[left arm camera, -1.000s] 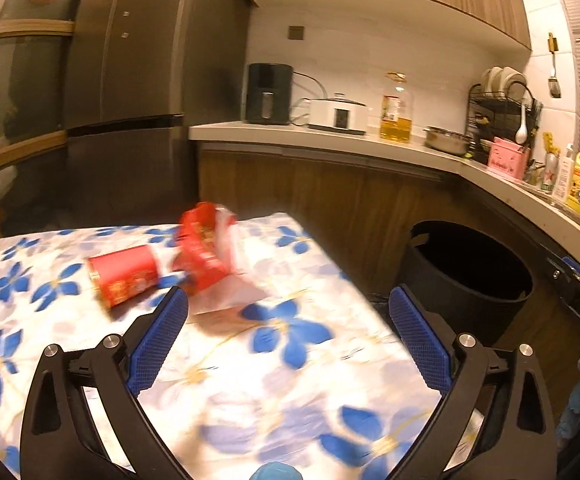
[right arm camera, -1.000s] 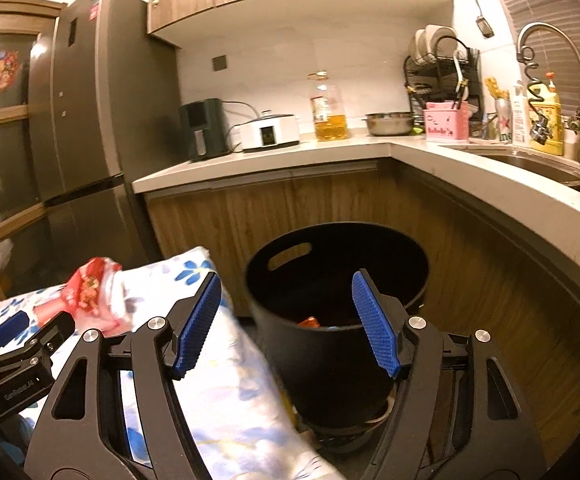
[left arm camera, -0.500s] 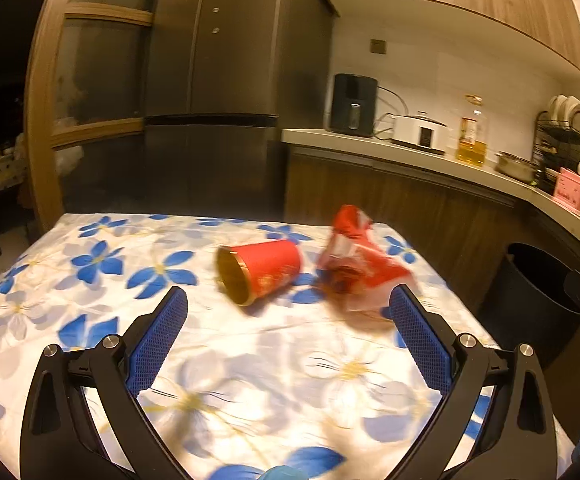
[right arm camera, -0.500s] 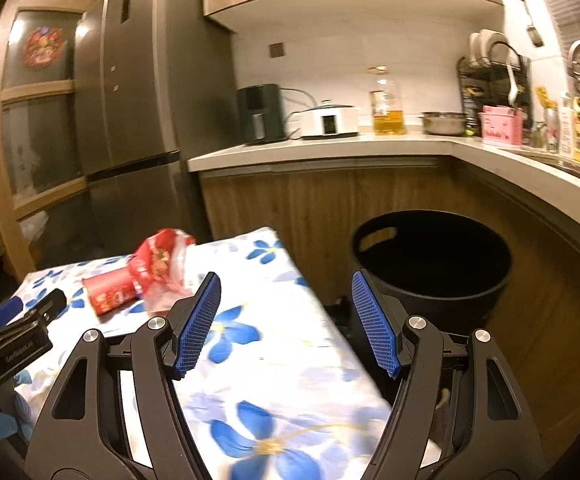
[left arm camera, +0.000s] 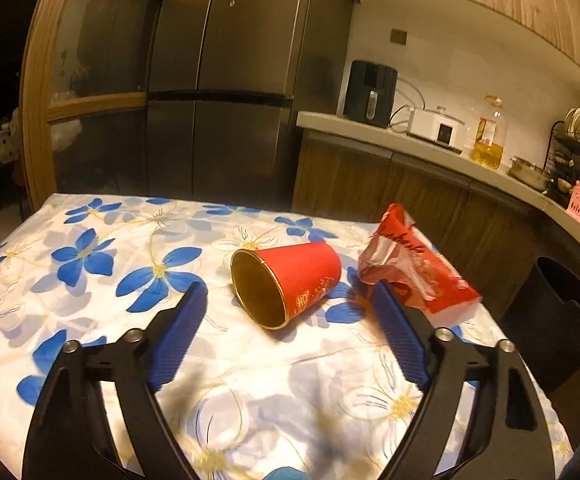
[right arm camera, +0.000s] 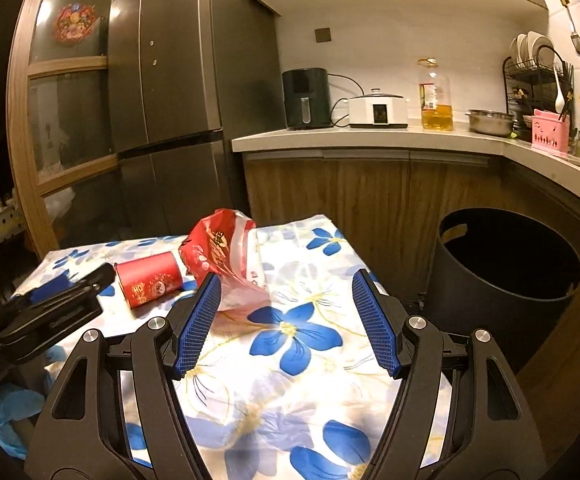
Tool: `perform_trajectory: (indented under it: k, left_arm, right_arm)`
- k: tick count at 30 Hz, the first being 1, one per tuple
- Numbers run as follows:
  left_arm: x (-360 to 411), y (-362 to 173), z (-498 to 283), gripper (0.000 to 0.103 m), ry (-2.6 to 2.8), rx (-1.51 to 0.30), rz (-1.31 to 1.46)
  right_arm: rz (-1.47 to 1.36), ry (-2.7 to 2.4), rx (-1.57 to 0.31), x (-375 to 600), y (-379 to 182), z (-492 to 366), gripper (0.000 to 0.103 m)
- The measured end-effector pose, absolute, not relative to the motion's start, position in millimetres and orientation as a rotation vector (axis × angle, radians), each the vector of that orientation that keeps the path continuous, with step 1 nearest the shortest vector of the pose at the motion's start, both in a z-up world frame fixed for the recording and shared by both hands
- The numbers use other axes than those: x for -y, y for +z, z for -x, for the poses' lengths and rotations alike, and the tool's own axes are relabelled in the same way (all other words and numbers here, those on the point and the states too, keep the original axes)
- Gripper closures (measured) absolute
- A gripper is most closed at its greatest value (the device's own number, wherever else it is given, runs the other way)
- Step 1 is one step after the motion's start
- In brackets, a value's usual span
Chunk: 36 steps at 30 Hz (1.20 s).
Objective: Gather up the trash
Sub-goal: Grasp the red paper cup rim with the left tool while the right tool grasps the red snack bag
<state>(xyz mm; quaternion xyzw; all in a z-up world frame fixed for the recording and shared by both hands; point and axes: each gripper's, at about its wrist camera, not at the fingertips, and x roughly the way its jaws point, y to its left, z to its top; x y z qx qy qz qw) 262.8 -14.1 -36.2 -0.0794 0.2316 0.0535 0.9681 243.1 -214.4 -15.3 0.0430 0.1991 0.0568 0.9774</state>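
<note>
A red paper cup [left arm camera: 290, 280] lies on its side on the flowered tablecloth [left arm camera: 90, 264], its gold mouth facing me. My left gripper [left arm camera: 286, 296] sits just short of it with the jaws closing; the cup lies past the tips and the pads are clear of it. A crumpled red and white plastic wrapper [left arm camera: 413, 264] rests right of the cup. In the right wrist view the cup [right arm camera: 150, 282] and wrapper [right arm camera: 222, 256] lie ahead to the left. My right gripper [right arm camera: 286, 280] is open over the cloth, its left fingertip beside the wrapper, with nothing between the pads.
A black round bin [right arm camera: 505, 280] stands on the floor right of the table [right arm camera: 309, 332]. Behind are a dark fridge [right arm camera: 178, 100] and a wooden counter [right arm camera: 369, 136] with appliances, an oil bottle and a dish rack. A blue-gloved hand [right arm camera: 6, 404] holds the left gripper.
Both views have swung left, away from the bin and over the table. The cup and wrapper are nearer and more central. The left jaws stand narrower than before.
</note>
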Motion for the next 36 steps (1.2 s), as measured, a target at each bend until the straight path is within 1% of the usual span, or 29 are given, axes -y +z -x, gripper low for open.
perform_trajectory:
  k: [2, 11, 13, 19, 21, 27, 31, 33, 36]
  left_arm:
    - [12, -40, -273, 0.024, 0.113, -0.478, 0.162]
    - [5, -62, -302, 0.047, 0.075, -0.581, 0.218]
    - [4, -65, -305, 0.049, 0.058, -0.595, 0.228]
    - [0, -73, -311, 0.07, 0.041, -0.63, 0.258]
    - [0, -75, -313, 0.082, 0.036, -0.636, 0.258]
    - [3, -75, -312, 0.1, 0.013, -0.631, 0.252]
    - [4, -72, -306, 0.101, 0.006, -0.605, 0.247]
    - [6, -69, -303, 0.101, 0.003, -0.594, 0.24]
    - [7, -66, -298, 0.101, 0.0, -0.581, 0.241]
  right_arm:
    - [-0.087, 0.116, -0.403, 213, -16, -247, 0.036]
    - [-0.066, 0.154, -0.418, 198, -21, -268, 0.036]
    - [-0.053, 0.172, -0.43, 192, -23, -274, 0.036]
    - [-0.02, 0.219, -0.458, 176, -29, -290, 0.036]
    - [-0.008, 0.228, -0.464, 171, -31, -294, 0.036]
    - [0.008, 0.241, -0.481, 163, -36, -303, 0.036]
    - [0.022, 0.247, -0.493, 157, -41, -310, 0.037]
    - [0.027, 0.251, -0.503, 155, -44, -314, 0.04]
    - [0.039, 0.253, -0.519, 151, -48, -320, 0.047]
